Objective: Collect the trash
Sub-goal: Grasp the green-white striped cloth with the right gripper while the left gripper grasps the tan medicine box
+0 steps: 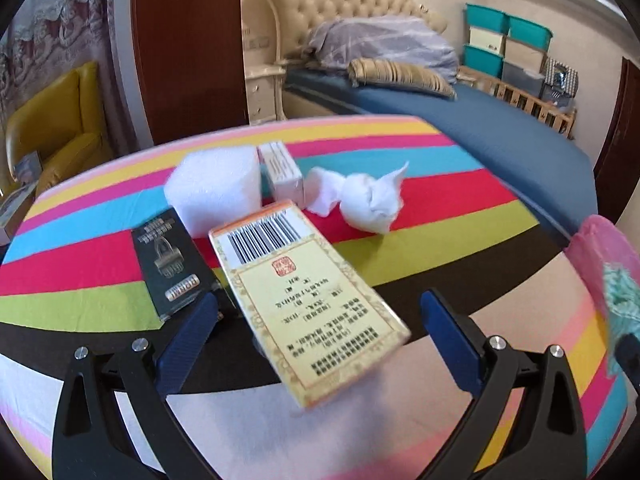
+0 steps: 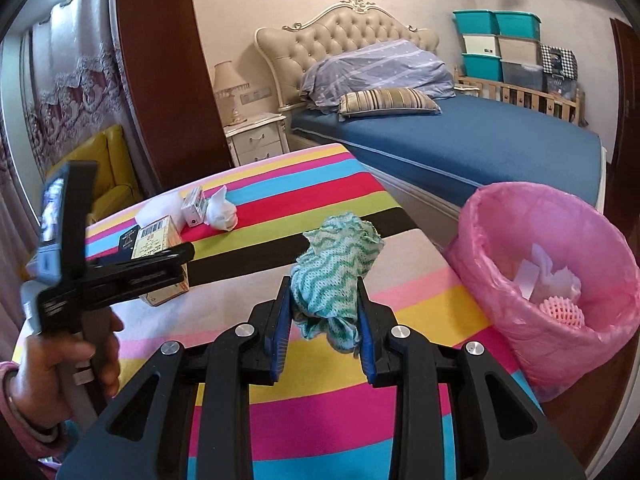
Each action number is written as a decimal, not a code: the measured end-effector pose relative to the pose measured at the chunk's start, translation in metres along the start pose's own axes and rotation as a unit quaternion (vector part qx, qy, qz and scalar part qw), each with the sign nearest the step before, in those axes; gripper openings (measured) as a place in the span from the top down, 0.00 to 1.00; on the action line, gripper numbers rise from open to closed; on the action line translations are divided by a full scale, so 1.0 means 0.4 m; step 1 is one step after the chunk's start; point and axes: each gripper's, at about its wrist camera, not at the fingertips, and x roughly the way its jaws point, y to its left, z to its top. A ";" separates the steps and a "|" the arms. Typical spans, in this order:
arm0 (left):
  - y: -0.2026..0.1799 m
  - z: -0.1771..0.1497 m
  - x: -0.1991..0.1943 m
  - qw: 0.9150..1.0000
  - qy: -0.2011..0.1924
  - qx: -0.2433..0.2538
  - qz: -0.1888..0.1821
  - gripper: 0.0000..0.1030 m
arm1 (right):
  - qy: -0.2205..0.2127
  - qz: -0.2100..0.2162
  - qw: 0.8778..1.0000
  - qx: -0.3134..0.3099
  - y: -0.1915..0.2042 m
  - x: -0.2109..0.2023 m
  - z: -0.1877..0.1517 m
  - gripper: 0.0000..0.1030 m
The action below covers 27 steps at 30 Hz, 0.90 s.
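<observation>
My left gripper is open over the striped table, its jaws wide on either side of a yellow box with a barcode. Behind it lie a black box, a white foam block, a small white box and a crumpled white tissue. My right gripper is shut on a green-and-white cloth and holds it above the table. The pink-lined bin stands to the right with trash inside. The left gripper also shows in the right wrist view.
The striped table ends close to the bin on the right. A blue bed lies behind. A yellow armchair sits at far left. A dark wooden door panel stands behind the table.
</observation>
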 end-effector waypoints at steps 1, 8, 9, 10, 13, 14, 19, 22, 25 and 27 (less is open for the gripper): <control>0.007 -0.003 0.005 1.000 0.006 -0.002 -0.006 0.15 | 0.001 0.002 1.000 0.001 0.000 0.000 -0.002 0.72; 0.065 -0.040 -0.037 0.999 0.006 0.025 -0.042 0.39 | 0.010 0.014 1.000 0.000 0.027 0.013 -0.017 0.72; 0.073 -0.046 -0.045 0.999 0.006 0.029 -0.043 0.41 | 0.010 0.016 1.000 -0.001 0.033 0.014 -0.018 0.72; 0.090 -0.057 -0.058 0.998 0.007 0.032 -0.044 0.45 | 0.010 0.017 1.000 -0.002 0.039 0.014 -0.018 0.72; 0.138 -0.077 -0.080 0.999 0.007 0.021 -0.042 0.45 | 0.011 0.022 1.000 -0.010 0.066 0.018 -0.017 0.72; 0.153 -0.077 -0.081 0.999 0.005 0.016 -0.042 0.45 | 0.012 0.024 1.000 -0.015 0.079 0.020 -0.017 0.72; 0.183 -0.064 -0.069 0.997 0.006 0.011 -0.070 0.32 | 0.021 0.032 0.999 -0.027 0.128 0.030 -0.023 0.72; 0.170 -0.055 -0.064 0.996 -0.004 0.021 -0.081 0.31 | 0.022 0.030 0.999 -0.034 0.150 0.024 -0.026 0.72; 0.148 -0.055 -0.060 0.995 -0.002 0.046 -0.087 0.50 | 0.022 0.023 0.999 -0.040 0.159 0.014 -0.030 0.72; 0.144 -0.059 -0.073 0.993 -0.011 0.052 -0.103 0.50 | 0.024 0.019 0.999 -0.039 0.158 0.007 -0.034 0.72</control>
